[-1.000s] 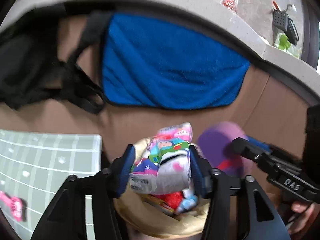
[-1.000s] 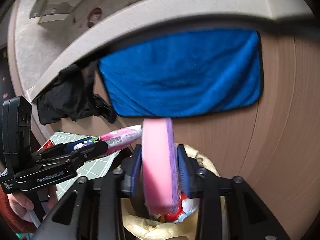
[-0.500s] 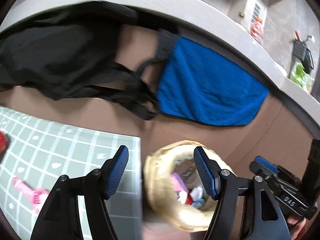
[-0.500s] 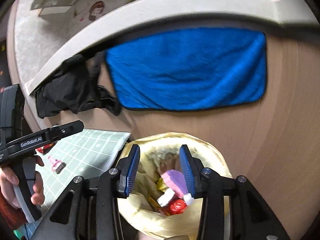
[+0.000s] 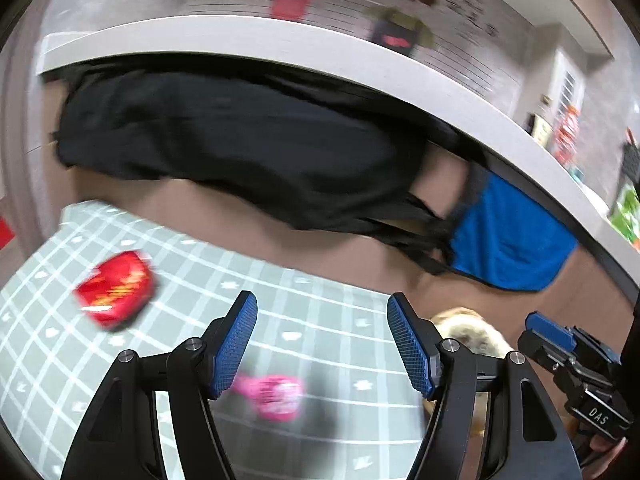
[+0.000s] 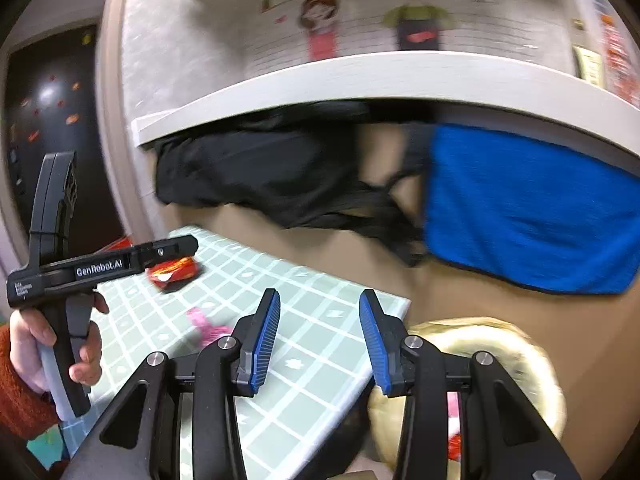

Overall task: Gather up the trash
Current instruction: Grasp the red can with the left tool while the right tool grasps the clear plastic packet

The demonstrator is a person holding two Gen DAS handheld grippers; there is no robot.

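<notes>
Up close, left gripper [image 5: 322, 344] with both blue pads spread wide and nothing between them, held above the checked green mat [image 5: 328, 320]. Just past its left pad, a pink wrapper [image 5: 276, 396] lying on the mat, blurred, so its exact shape hard to make out. Farther left on the same mat, a red wrapper [image 5: 116, 294], well apart from the pink one. Off the mat's right edge, partly behind the right finger, the rim of the yellow-lined trash bin [image 5: 472, 330]. Beyond that, the nose of the other tool at the frame's right edge.

Likewise, right gripper [image 6: 319, 344] parted wide and empty, aimed over the mat's near corner [image 6: 320, 360]. Same pink wrapper [image 6: 208, 326] just left of its left finger, on the mat; red wrapper [image 6: 174, 272] toward the mat's far side, close under the left tool's nose. Trash bin [image 6: 500, 344] right beside the mat's corner, bits of pink and red litter inside. At the mat's left, a hand [image 6: 48, 352] in a rust sleeve gripping the left tool's handle. Behind the mat, against the brown panel, a black garment [image 6: 260, 168] and a blue towel [image 6: 528, 208] hanging under the white ledge.
</notes>
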